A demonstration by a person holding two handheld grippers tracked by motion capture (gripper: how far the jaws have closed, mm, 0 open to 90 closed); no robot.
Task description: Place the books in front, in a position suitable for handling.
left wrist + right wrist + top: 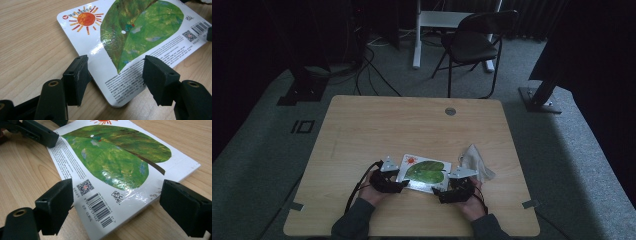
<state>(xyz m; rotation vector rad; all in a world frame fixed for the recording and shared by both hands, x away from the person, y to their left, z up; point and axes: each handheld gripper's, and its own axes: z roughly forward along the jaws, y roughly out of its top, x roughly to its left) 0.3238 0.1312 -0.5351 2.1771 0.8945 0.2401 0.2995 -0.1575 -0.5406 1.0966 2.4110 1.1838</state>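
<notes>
Both forearms come in from the near edge of the counter (pixel 362 125), sleeves cut off by the bottom of the high view, and each hand is wrapped around its tool low over the wood. The left gripper (pixel 398 179) points inward to the right, the right gripper (pixel 441 192) inward to the left, so the two face each other across the book (pixel 424 172) that lies flat between them.

In the left gripper view the left gripper (pixel 113 80) has its jaws spread wide, one on each side of the book's (pixel 130 50) near corner; the pads do not press on it. In the right gripper view the right gripper (pixel 116 207) is likewise spread, straddling the barcode corner of the book (pixel 112 162) with a gap on both sides. A jaw of the other gripper crosses that view's upper left corner, beyond the book's far end.

The room is dim, so in the high view the jaw tips merge with the dark hands and are hard to separate. The small print on the cover is too fine to read.

The book's long axis runs from one gripper to the other, its sun end towards the left gripper and its barcode end towards the right one. A crumpled cloth (pixel 476 162) lies just beyond the right gripper.
</notes>
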